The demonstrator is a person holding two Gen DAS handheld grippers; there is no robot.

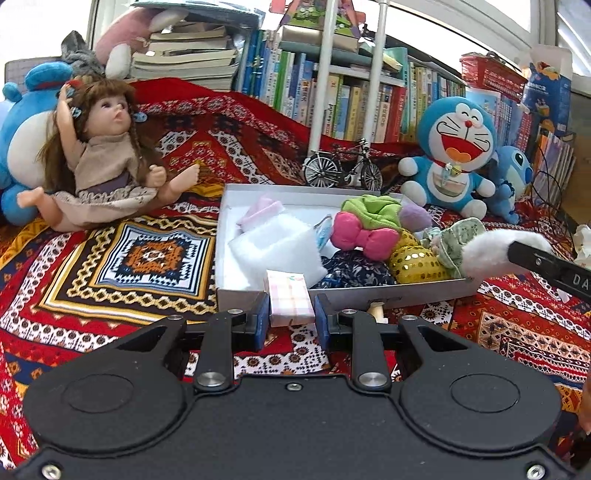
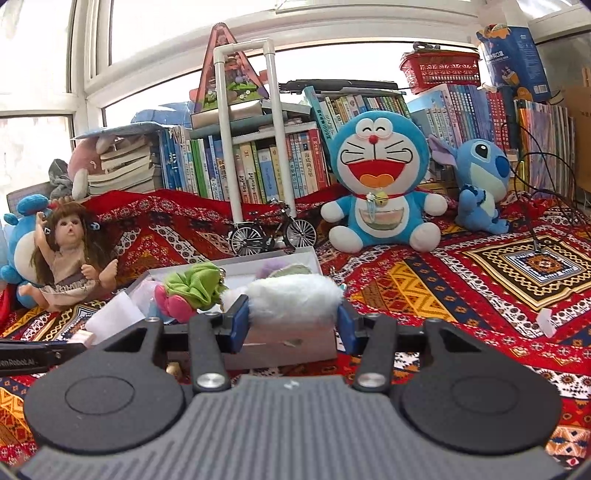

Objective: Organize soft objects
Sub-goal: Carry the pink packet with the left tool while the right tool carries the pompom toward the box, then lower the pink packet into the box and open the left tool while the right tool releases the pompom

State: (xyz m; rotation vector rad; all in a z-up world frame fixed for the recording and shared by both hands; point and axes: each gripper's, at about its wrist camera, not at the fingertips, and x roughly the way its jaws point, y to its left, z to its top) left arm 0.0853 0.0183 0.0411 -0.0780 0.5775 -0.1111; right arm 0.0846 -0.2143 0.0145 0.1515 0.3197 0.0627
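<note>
Loading step under way: left gripper (image 1: 290,316) grips a pink checked packet (image 1: 289,297) at the near rim of the white box (image 1: 236,295); right gripper (image 2: 293,321) clamps a white fluffy piece (image 2: 295,297) above the box's right end. Next, judged: lower each inside, then open the fingers. Red patterned cloth (image 1: 110,254) covers the surface; plush toys and bookshelves (image 2: 258,162) behind.

Bright window (image 2: 177,33) (daylit), packed bookshelf (image 2: 258,166)
</note>
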